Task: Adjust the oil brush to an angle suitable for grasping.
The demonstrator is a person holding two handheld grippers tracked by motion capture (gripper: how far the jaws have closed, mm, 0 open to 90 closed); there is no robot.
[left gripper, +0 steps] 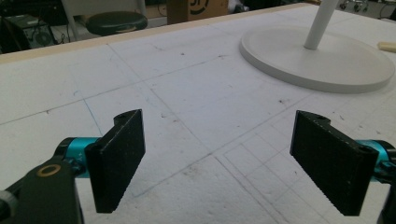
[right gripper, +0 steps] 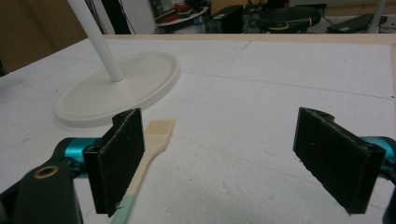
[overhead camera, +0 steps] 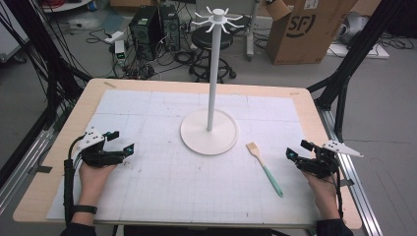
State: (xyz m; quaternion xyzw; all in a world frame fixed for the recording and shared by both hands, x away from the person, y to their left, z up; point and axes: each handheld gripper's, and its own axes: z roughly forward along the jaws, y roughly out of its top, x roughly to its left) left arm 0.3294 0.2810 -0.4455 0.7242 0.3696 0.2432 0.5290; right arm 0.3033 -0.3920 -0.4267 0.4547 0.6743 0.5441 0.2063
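Grey floor w/ cables, black stool (centre), cardboard box.

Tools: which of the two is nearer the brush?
The right tool. The brush lies just inside it, right of the white stand's base; in its own view the handle passes beside one jaw. The left tool rests across the table.

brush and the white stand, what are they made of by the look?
Brush: handle looks like pale wood with a mint rubbery or painted grip end; the cream ribbed head suggests silicone, not hair. Stand: matte white, uniform and seamless on base and pole, probably plastic or painted metal; the look alone can't settle which.
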